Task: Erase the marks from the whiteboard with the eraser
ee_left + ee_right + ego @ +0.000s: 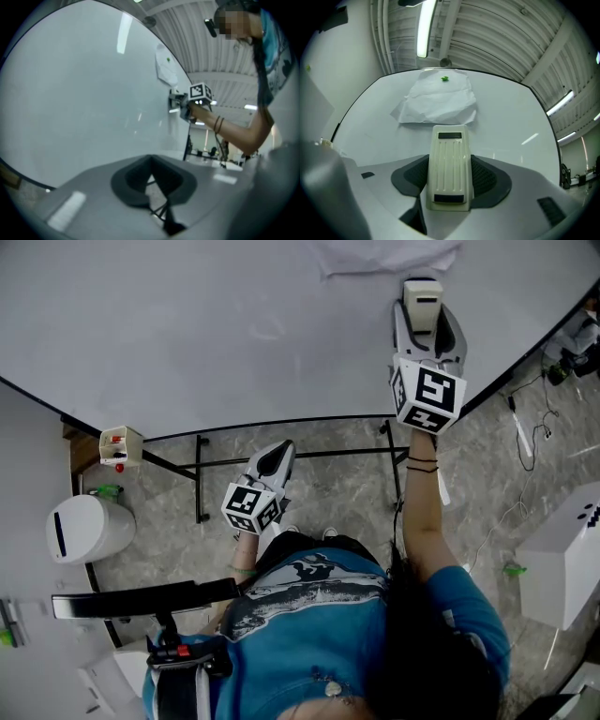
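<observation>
R hand-held gripper [424, 292] w/ eraser [421, 304] on whiteboard [234, 324]

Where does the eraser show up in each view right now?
Head view: upper right, the eraser clamped in the right gripper against the whiteboard.
Left gripper view: small, right of centre, at the far gripper's tip.
Right gripper view: dead centre, between the jaws.
Shared landmark: the crumpled paper sheet on the whiteboard.

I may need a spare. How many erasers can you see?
1: the eraser, clamped in the right tongs, up against the whiteboard. Others may be out of view.
</observation>
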`<state>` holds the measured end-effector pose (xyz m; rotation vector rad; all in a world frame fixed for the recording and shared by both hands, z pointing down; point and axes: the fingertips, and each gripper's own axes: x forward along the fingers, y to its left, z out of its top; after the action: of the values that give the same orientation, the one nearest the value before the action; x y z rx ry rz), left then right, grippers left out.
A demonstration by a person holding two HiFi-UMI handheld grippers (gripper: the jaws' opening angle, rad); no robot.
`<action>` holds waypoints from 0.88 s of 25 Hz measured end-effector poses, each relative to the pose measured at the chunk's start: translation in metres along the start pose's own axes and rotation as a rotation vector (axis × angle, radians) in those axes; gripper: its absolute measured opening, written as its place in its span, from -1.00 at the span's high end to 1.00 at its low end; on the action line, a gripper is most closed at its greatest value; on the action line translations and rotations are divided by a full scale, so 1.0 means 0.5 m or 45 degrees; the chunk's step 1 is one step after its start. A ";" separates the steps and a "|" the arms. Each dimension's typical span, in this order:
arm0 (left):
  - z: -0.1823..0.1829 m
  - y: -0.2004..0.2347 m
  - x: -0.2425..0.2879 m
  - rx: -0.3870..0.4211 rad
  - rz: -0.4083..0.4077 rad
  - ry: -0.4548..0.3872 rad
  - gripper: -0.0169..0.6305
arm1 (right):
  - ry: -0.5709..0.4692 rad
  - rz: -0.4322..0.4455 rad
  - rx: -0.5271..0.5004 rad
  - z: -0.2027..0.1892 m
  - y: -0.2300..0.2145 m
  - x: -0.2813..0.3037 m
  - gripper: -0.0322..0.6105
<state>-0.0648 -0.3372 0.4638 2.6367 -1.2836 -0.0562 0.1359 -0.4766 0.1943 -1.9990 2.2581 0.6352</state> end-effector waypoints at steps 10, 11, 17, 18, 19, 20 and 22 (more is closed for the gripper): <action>-0.009 -0.003 -0.005 -0.011 -0.010 0.013 0.94 | 0.097 0.305 -0.424 -0.065 0.343 -0.019 0.08; -0.011 -0.003 -0.006 -0.013 -0.008 0.015 0.94 | 0.104 0.343 -0.457 -0.080 0.376 -0.023 0.08; -0.018 0.016 -0.021 -0.022 0.025 0.016 0.94 | 0.129 0.412 -0.509 -0.126 0.452 -0.035 0.08; -0.017 0.020 -0.024 -0.022 0.030 0.015 0.94 | 0.131 0.415 -0.508 -0.126 0.453 -0.034 0.08; -0.017 0.023 -0.026 -0.022 0.034 0.014 0.94 | 0.133 0.422 -0.508 -0.126 0.453 -0.034 0.08; -0.016 0.025 -0.028 -0.023 0.037 0.012 0.94 | 0.136 0.431 -0.508 -0.126 0.453 -0.034 0.08; -0.015 0.025 -0.028 -0.026 0.036 0.009 0.94 | 0.148 0.447 -0.501 -0.127 0.451 -0.035 0.08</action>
<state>-0.0822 -0.3327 0.4730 2.5988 -1.3111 -0.0550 -0.0643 -0.4651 0.3170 -1.8289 2.7678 1.0959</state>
